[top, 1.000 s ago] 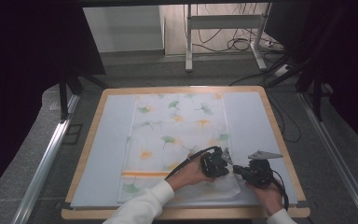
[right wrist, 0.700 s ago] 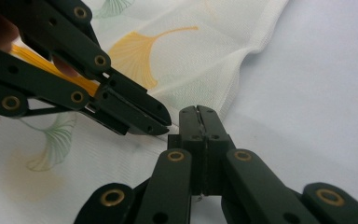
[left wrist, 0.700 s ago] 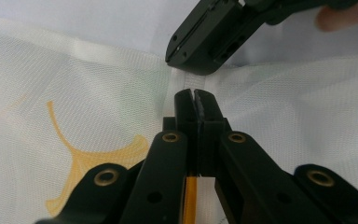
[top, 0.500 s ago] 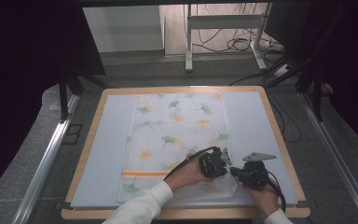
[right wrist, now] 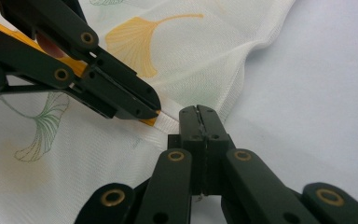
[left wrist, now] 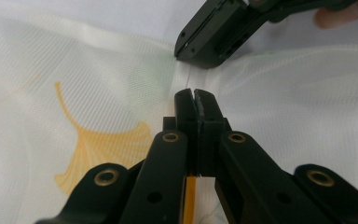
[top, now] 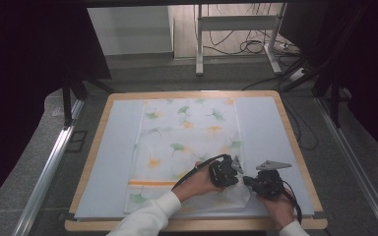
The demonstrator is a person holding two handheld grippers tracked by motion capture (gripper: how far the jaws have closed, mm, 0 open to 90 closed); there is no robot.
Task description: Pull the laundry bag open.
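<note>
Cloth (top: 187,147), white with green and orange ginkgo-leaf print and one orange stripe (top: 152,183) near its near edge, lies flat on the pale blue mat (top: 103,162) of the wood-edged table (top: 295,147), down the middle of the board. Its near right corner is bunched and lifted off the mat.

Left gripper (top: 229,172): held from the near side, positioned over the cloth's near right part. In the left gripper view its jaws are pressed together, tips on a raised fold of the cloth (left wrist: 121,93); fabric appears pinched between them.

Right gripper (top: 250,183): just beside the left one, tips nearly meeting it. In the right gripper view its jaws are pressed together on the same ridge of cloth (right wrist: 121,154), at the cloth's edge, with bare mat (right wrist: 317,93) to the right.
</note>
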